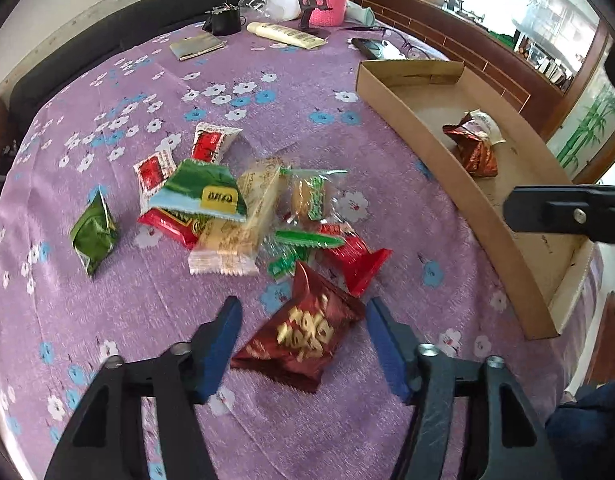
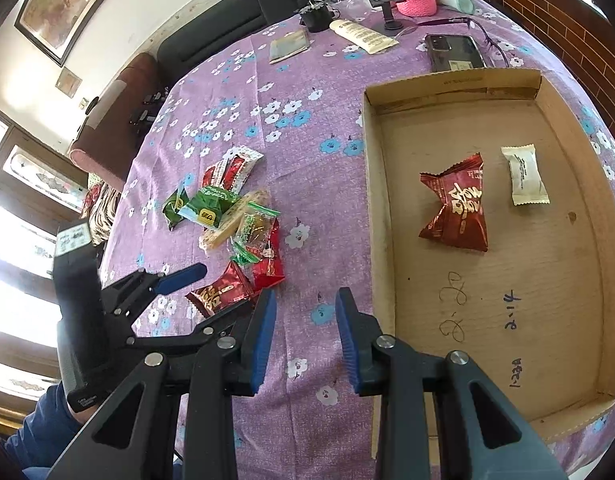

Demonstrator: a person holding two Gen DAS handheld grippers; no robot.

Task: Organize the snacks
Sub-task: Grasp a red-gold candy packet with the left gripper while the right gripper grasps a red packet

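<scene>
Left gripper (image 1: 303, 332) straddles, jaws spread, the dark red snack packet (image 1: 301, 334) at the pile's 5 o'clock edge: light, crinkly, slippery; pinch mid-body; right gripper (image 2: 306, 334) empty, narrowly parted.

My left gripper (image 1: 303, 328) and right gripper (image 2: 305, 328) are black frames with silver screws, their fingers (image 2: 263, 340) padded in ribbed blue; my sleeve (image 2: 47, 432) is navy.
</scene>
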